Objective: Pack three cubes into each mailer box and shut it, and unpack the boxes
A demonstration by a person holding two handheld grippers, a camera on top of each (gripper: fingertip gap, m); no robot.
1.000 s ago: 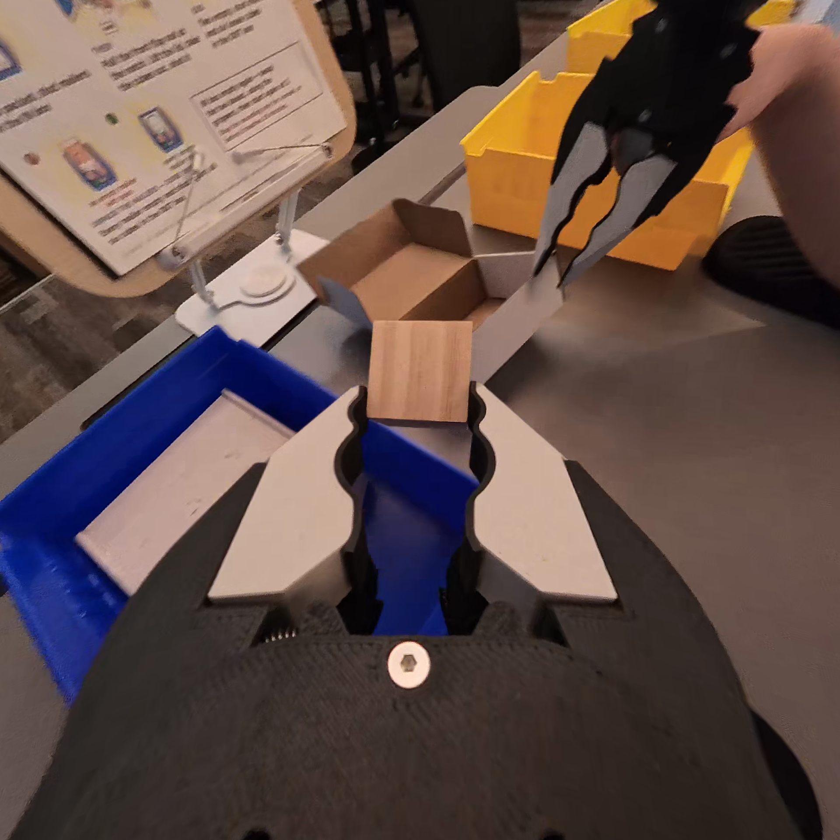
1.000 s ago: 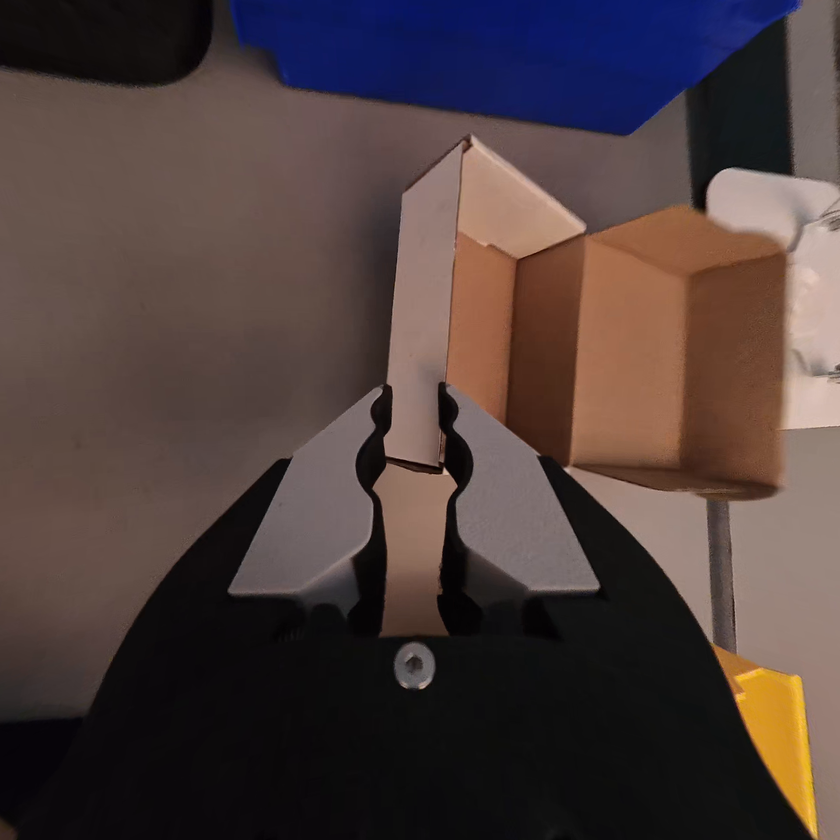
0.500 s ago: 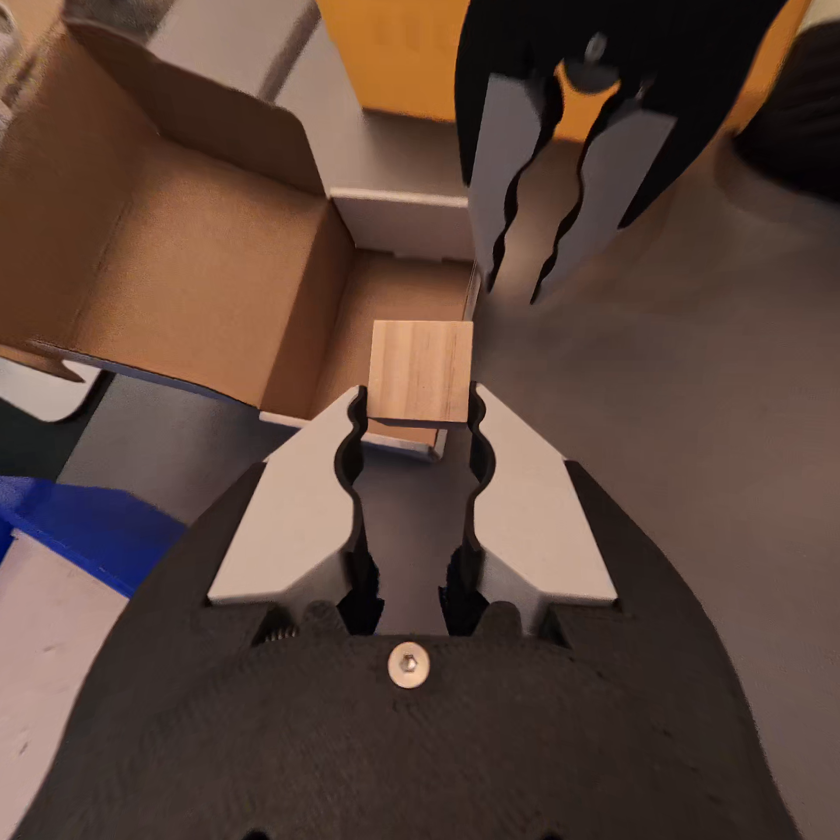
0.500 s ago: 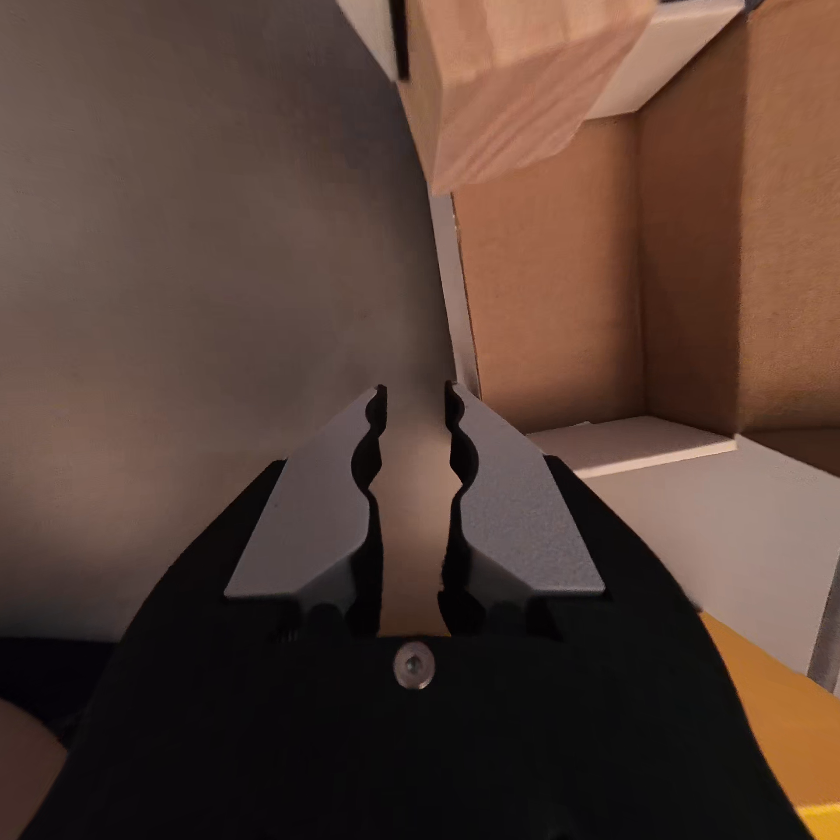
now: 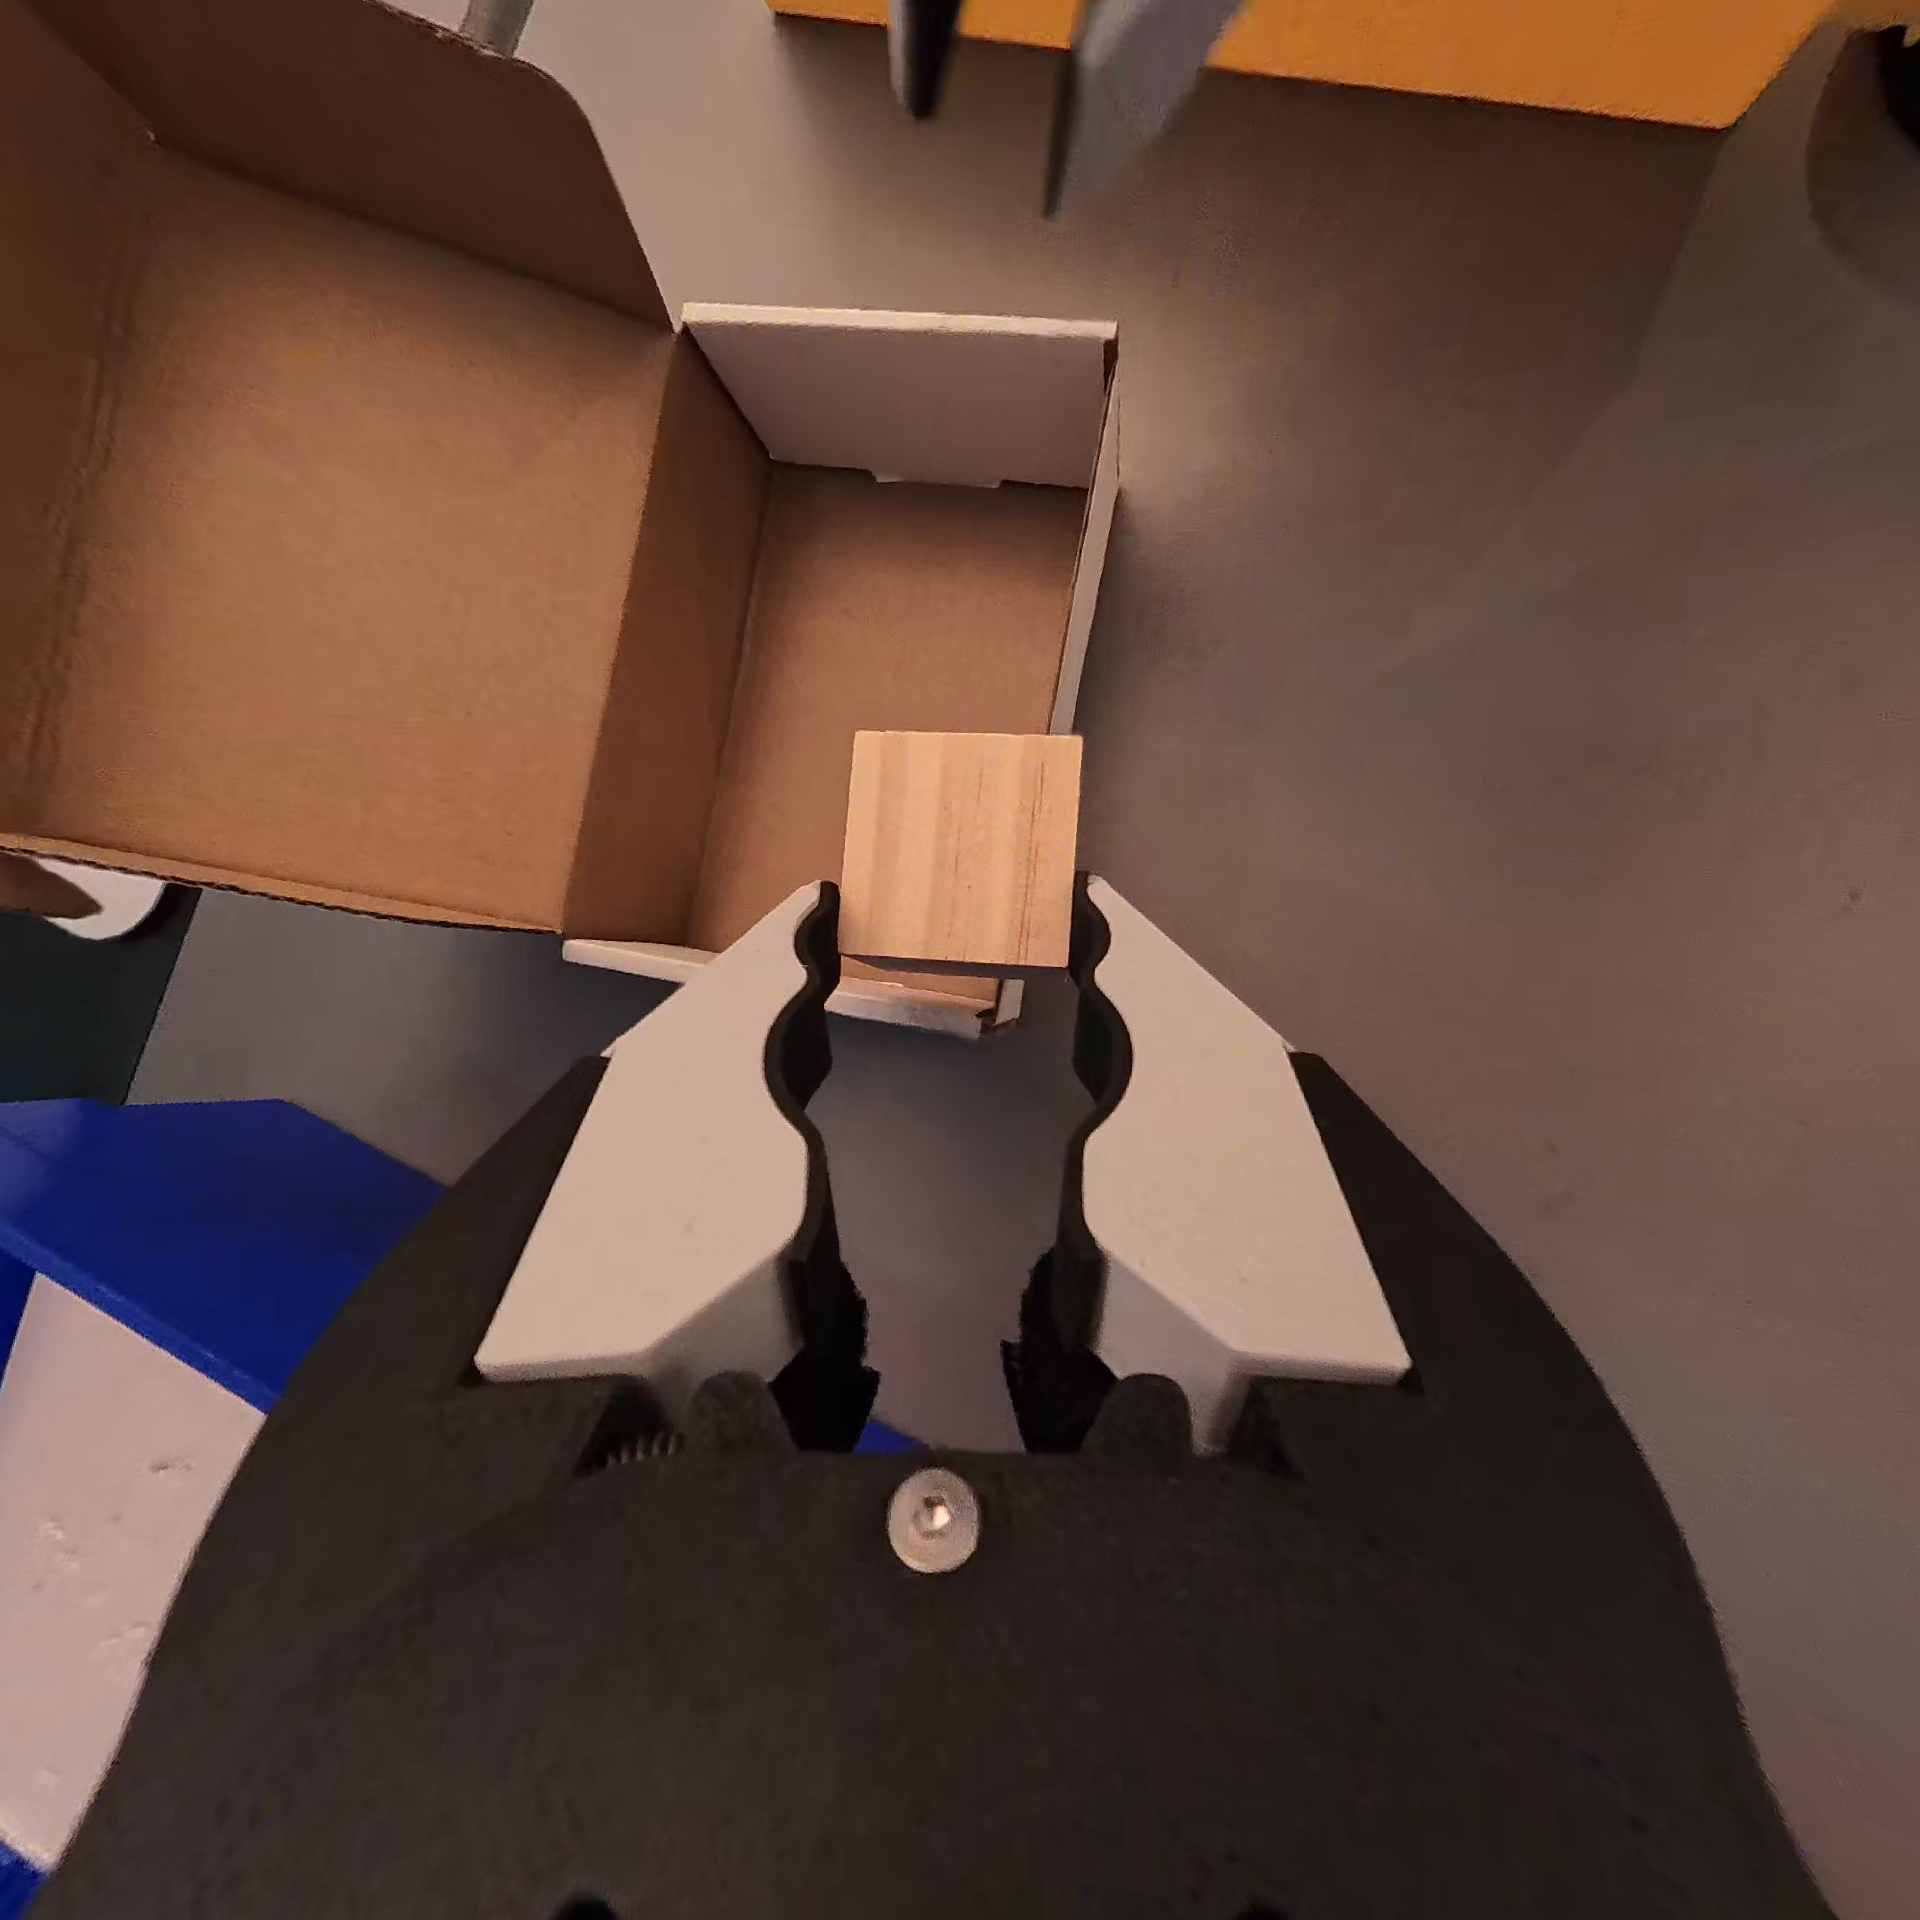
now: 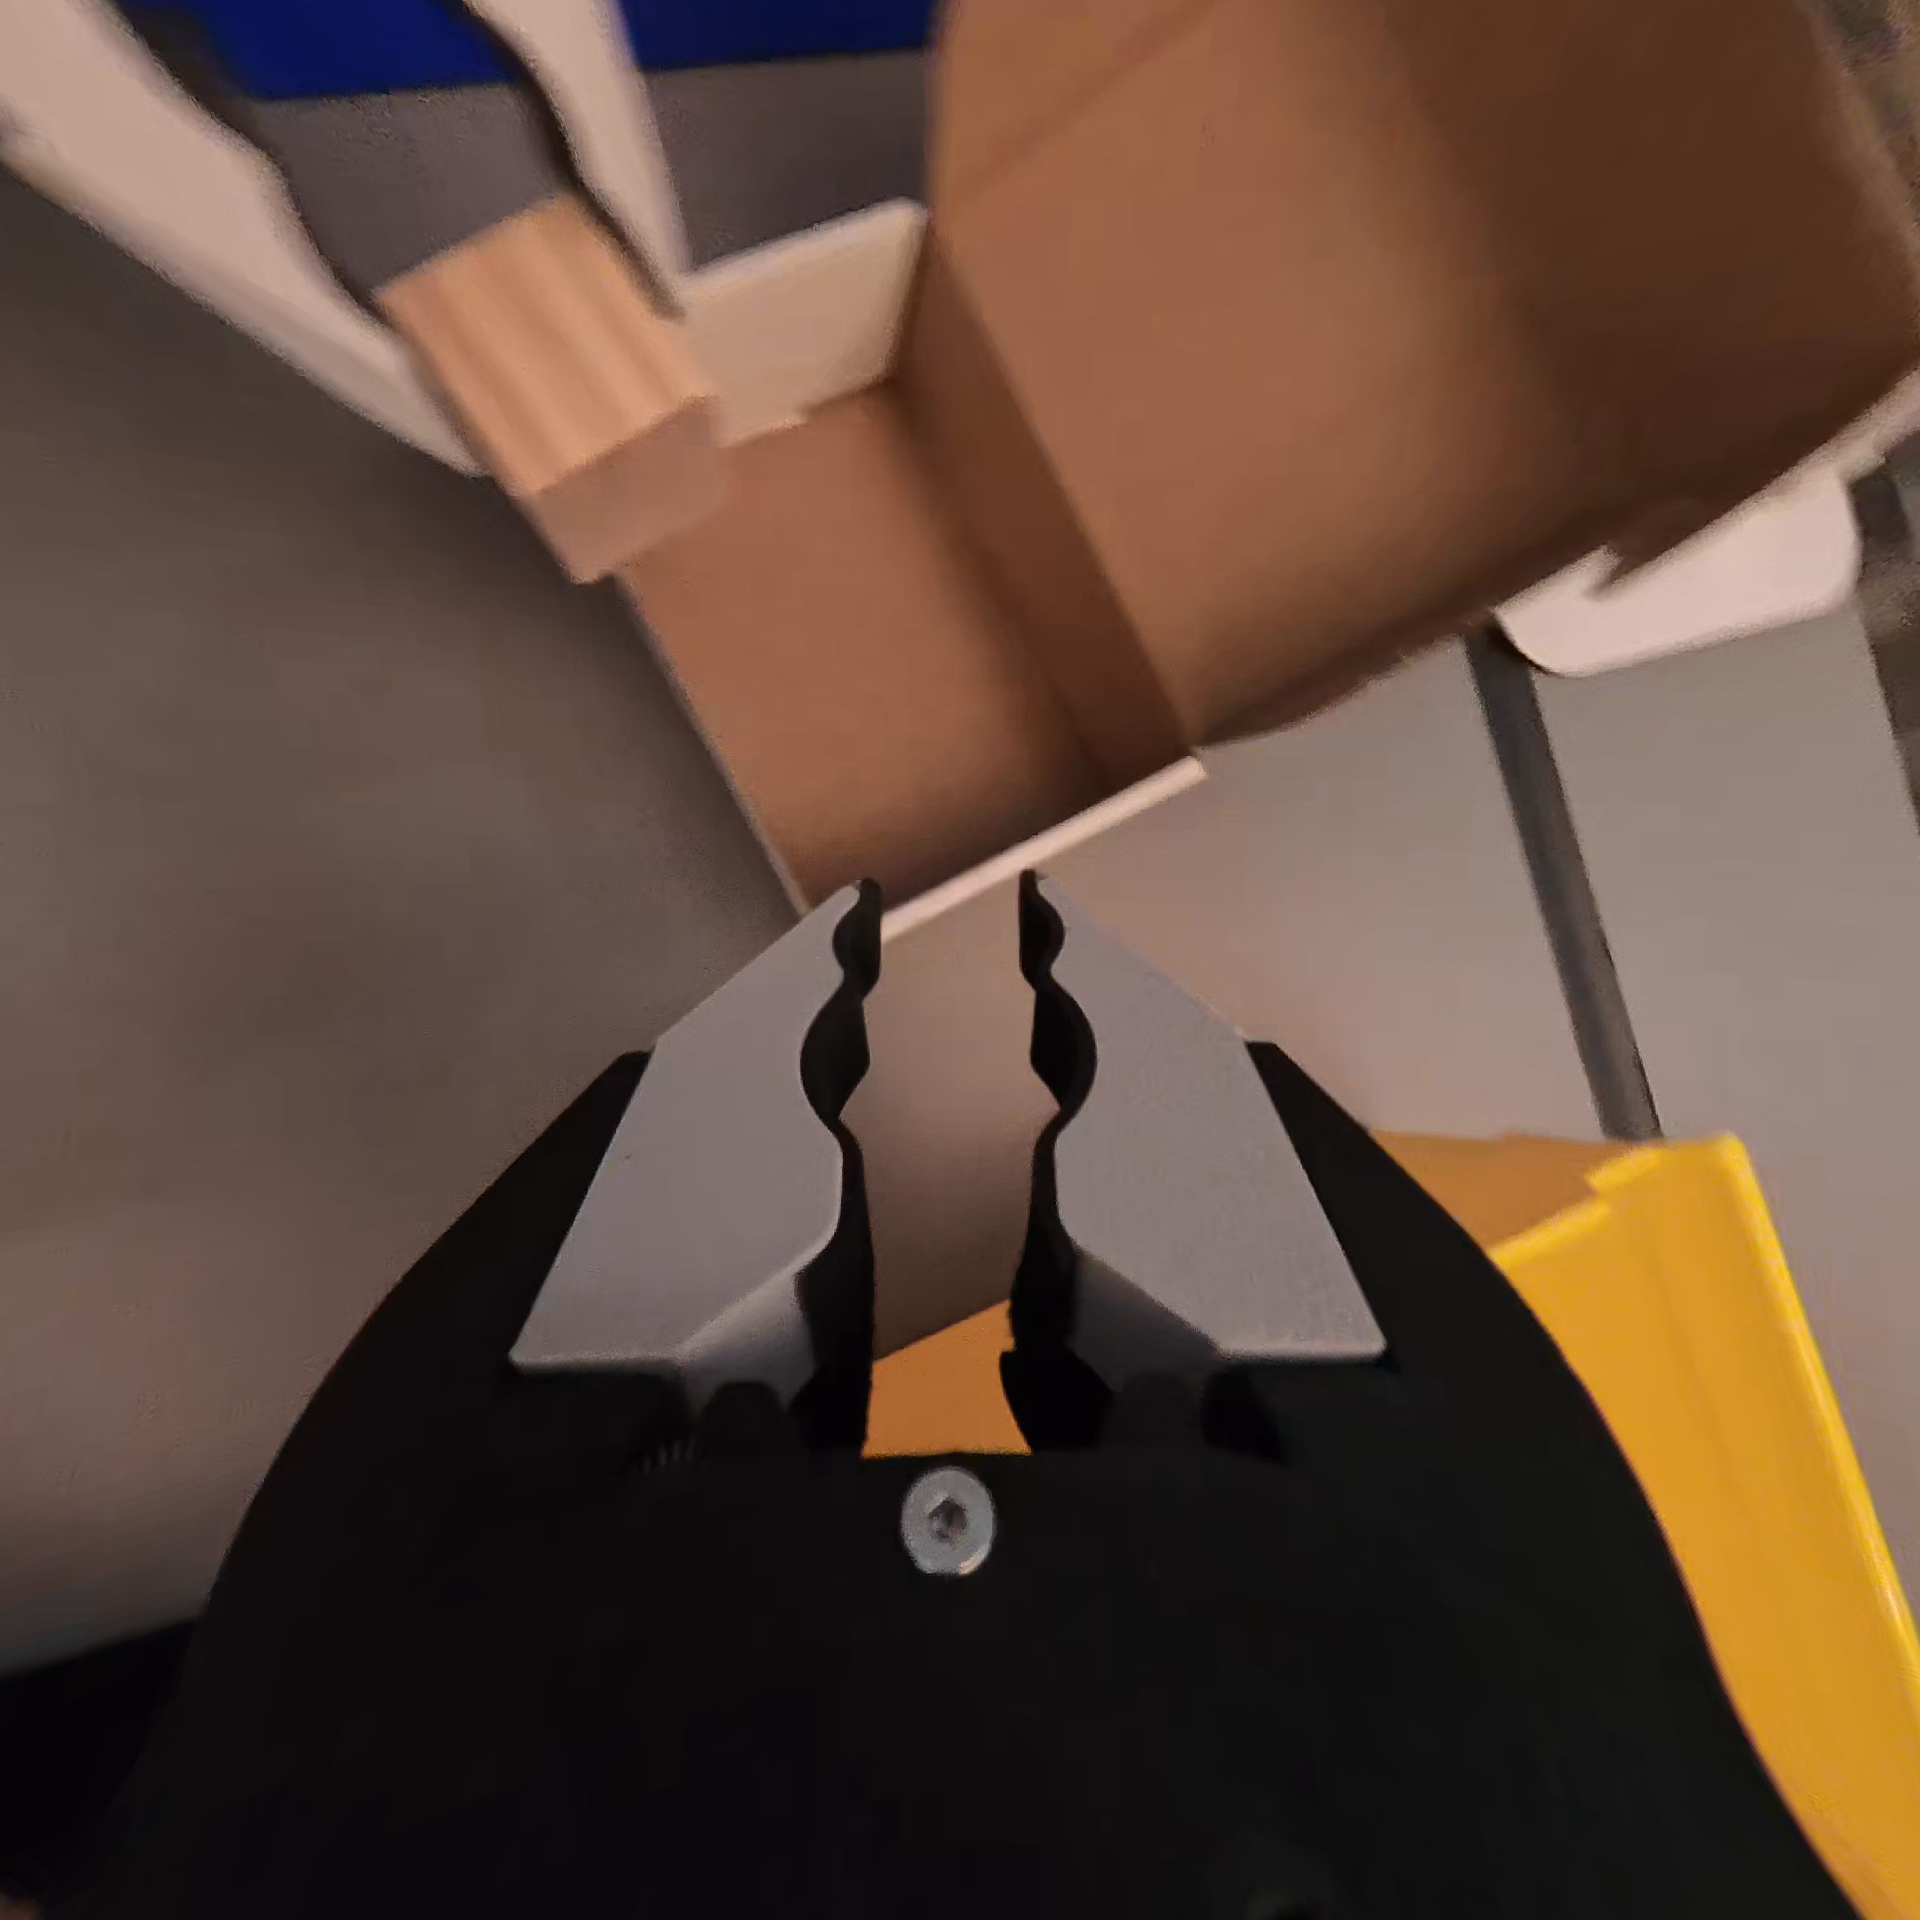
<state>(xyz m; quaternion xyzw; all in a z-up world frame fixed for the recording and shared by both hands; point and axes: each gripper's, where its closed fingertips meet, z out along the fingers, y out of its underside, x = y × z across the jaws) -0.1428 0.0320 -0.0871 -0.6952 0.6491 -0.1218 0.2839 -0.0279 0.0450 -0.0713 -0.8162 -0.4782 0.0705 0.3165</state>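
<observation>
My left gripper (image 5: 956,914) is shut on a pale wooden cube (image 5: 961,847) and holds it over the near right corner of the open mailer box (image 5: 914,623). The box is brown inside and white outside, with no cubes showing in it; its lid (image 5: 312,520) lies open to the left. My right gripper (image 6: 945,894) is slightly open and empty, its tips just above the box's white end wall (image 6: 1039,842). It also shows at the top of the left wrist view (image 5: 987,125). The right wrist view shows the cube (image 6: 551,384) between the left gripper's fingers (image 6: 613,156).
A yellow bin (image 5: 1455,62) stands just beyond the box, under my right gripper (image 6: 1714,1351). A blue bin (image 5: 208,1195) with a white sheet in it sits at the near left. The grey table (image 5: 1455,727) stretches to the right of the box.
My left gripper carried the cube from above the blue bin to over the box. My right gripper let go of the box wall and drew back towards the yellow bin.
</observation>
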